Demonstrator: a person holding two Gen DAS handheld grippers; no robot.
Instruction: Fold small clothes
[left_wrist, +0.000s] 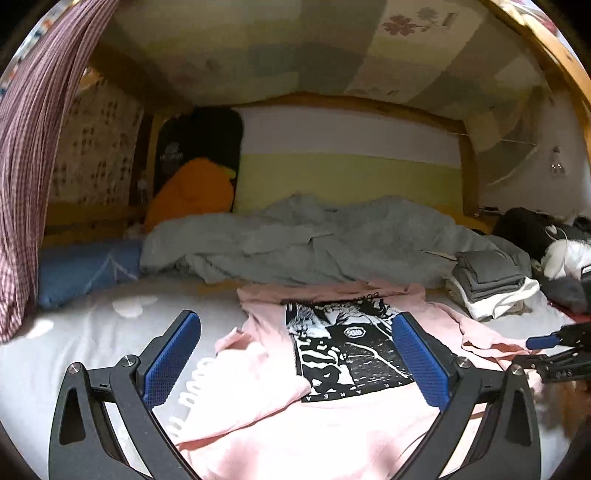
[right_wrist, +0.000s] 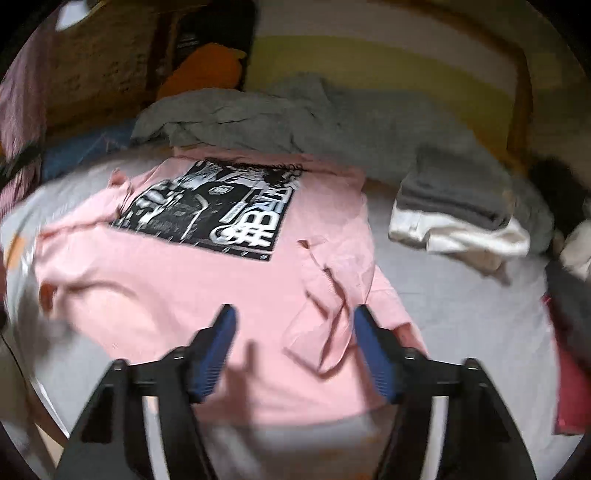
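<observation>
A pink T-shirt (left_wrist: 332, 424) with a black-and-white print lies spread on the white bed sheet (left_wrist: 92, 332), its left sleeve folded inward. My left gripper (left_wrist: 295, 321) is open and empty above the shirt's left side. In the right wrist view the same pink shirt (right_wrist: 229, 295) lies flat with its right sleeve (right_wrist: 332, 295) creased inward. My right gripper (right_wrist: 293, 314) is open and empty over the shirt's lower edge. The right gripper also shows in the left wrist view (left_wrist: 543, 347) at the far right.
A stack of folded grey and white clothes (left_wrist: 491, 288) sits at the right, also in the right wrist view (right_wrist: 454, 214). A crumpled grey blanket (left_wrist: 295, 240) lies behind the shirt. A blue pillow (left_wrist: 81, 269), an orange cushion (left_wrist: 192, 188) and a checked curtain (left_wrist: 22, 184) are at the left.
</observation>
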